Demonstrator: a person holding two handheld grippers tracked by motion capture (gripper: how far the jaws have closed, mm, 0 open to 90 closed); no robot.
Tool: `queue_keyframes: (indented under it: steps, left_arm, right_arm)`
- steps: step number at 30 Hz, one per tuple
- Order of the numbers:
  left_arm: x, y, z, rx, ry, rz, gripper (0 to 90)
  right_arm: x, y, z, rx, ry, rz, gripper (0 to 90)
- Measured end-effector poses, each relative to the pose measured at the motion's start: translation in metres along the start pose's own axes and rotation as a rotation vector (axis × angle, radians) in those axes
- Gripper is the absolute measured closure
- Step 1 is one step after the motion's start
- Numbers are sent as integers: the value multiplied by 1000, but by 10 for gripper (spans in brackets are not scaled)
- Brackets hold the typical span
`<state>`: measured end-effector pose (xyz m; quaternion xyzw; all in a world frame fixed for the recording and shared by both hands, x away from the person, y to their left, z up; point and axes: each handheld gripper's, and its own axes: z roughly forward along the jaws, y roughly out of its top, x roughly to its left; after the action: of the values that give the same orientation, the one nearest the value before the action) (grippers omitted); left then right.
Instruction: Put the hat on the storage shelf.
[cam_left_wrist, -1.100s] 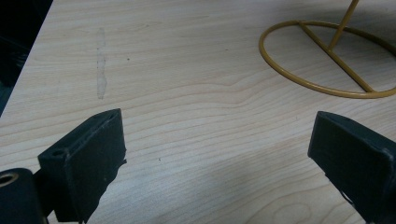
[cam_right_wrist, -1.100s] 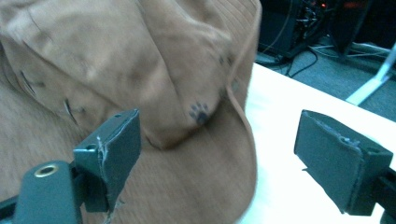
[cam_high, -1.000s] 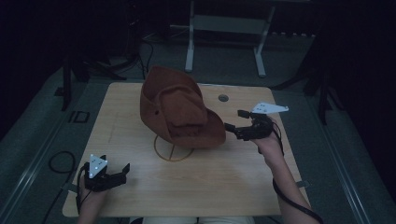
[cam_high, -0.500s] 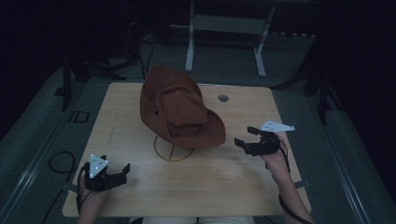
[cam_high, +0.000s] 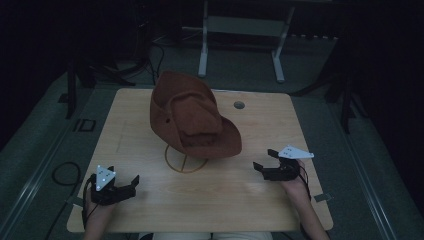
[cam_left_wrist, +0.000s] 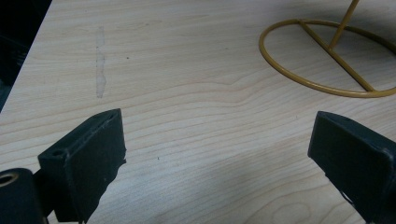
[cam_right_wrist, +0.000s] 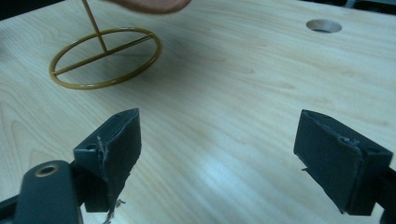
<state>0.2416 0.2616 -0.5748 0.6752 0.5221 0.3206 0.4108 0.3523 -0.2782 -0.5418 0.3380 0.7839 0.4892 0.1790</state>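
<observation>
Grippers are idling gaping and empty near the front edge: left gripper at the corner, right gripper now backing well off the hat, bare table between them. Farther in, hat is sitting mid-table, hiding most of its yellow wire stand

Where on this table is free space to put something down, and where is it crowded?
The near strip of the table between the left gripper and the right gripper is bare. The right side beyond the round hole is bare as well. The middle is crowded by the brown hat on its wire stand.
</observation>
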Motion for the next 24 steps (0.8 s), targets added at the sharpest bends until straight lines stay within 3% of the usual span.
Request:
queue_keyframes:
  steps: [7,10,24]
  left_arm:
    - [0,0,0,-3,-8,1,47]
    - [0,0,1,-2,-7,3,47]
    - [0,0,0,0,-7,3,47]
  right_arm:
    - [0,-24,-12,3,-10,10,148]
    - [1,-32,-19,14,-23,-8,147]
    - [4,-54,-50,44,-99,-54,147]
